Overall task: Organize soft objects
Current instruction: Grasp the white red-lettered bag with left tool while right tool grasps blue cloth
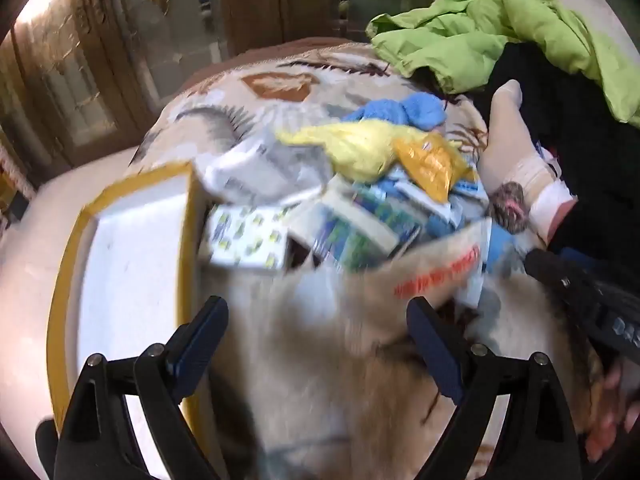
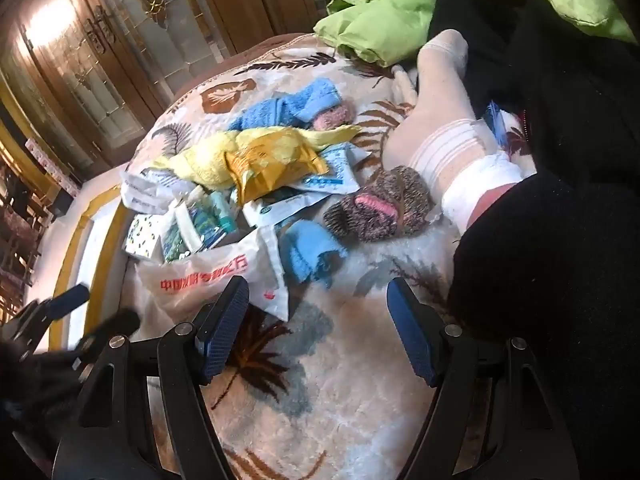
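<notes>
Soft things lie in a pile on a leaf-patterned blanket (image 2: 320,360): a yellow sock (image 2: 200,162) (image 1: 360,148), a blue sock (image 2: 288,108) (image 1: 416,110) at the far side, a small blue sock (image 2: 310,256), and a brown speckled sock with pink lining (image 2: 380,208) (image 1: 508,202). My right gripper (image 2: 318,328) is open and empty, hovering above the blanket just short of the small blue sock. My left gripper (image 1: 316,344) is open and empty, over the blanket's near edge; its view is blurred. It also shows at the left in the right wrist view (image 2: 100,308).
A white plastic bag with red print (image 2: 208,276), packets, an orange pouch (image 2: 268,164) and small boxes (image 2: 180,232) mix with the socks. A person's white-socked foot (image 2: 436,120) and black-clad leg lie at right. A green jacket (image 2: 400,8) lies behind. The bed edge drops at left.
</notes>
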Demonstrator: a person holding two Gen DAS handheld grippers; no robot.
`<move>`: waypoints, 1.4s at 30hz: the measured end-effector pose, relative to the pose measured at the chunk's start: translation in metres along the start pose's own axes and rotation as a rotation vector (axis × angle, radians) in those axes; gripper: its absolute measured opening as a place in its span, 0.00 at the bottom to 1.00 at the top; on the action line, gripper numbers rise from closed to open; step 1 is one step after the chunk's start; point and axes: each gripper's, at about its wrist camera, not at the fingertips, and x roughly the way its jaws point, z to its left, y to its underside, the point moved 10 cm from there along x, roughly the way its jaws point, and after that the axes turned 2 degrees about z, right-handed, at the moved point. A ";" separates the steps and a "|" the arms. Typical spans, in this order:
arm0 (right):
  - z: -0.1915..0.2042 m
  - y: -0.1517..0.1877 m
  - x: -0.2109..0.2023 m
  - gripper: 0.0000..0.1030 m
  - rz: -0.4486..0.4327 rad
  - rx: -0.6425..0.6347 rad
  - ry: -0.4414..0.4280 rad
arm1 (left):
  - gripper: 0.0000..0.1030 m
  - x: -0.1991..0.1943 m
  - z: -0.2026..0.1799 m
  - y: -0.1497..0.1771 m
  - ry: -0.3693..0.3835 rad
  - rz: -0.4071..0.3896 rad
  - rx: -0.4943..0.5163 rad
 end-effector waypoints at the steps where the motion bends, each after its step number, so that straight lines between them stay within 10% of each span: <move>1: -0.002 -0.001 0.000 0.70 -0.001 0.010 0.000 | 0.88 -0.003 -0.004 -0.001 0.009 -0.021 0.016; 23: -0.016 0.005 0.016 0.70 0.079 0.066 -0.001 | 0.88 0.037 -0.074 0.007 0.124 0.052 0.406; 28: -0.016 0.007 0.018 0.70 0.087 0.036 0.028 | 0.53 0.045 -0.064 0.013 0.133 0.106 0.357; 42: -0.010 0.004 0.023 0.66 0.106 0.050 -0.015 | 0.35 0.032 -0.050 0.022 0.145 0.098 0.250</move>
